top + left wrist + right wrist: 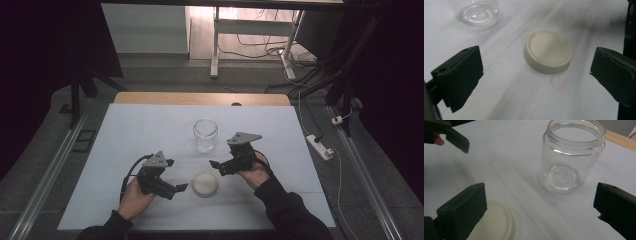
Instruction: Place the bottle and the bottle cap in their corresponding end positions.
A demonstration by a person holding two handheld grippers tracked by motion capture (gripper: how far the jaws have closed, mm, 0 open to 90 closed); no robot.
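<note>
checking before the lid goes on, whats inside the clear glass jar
The clear glass jar looks empty: its bare base shows through the open mouth. The round cream lid lies apart on the white table.

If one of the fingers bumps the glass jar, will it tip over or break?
The glass jar looks squat with a wide flat base, so a low nudge would probably slide it, not tip it. It stands empty and lidless, so likely light. Being clear glass, it could crack if knocked off the table.
</note>
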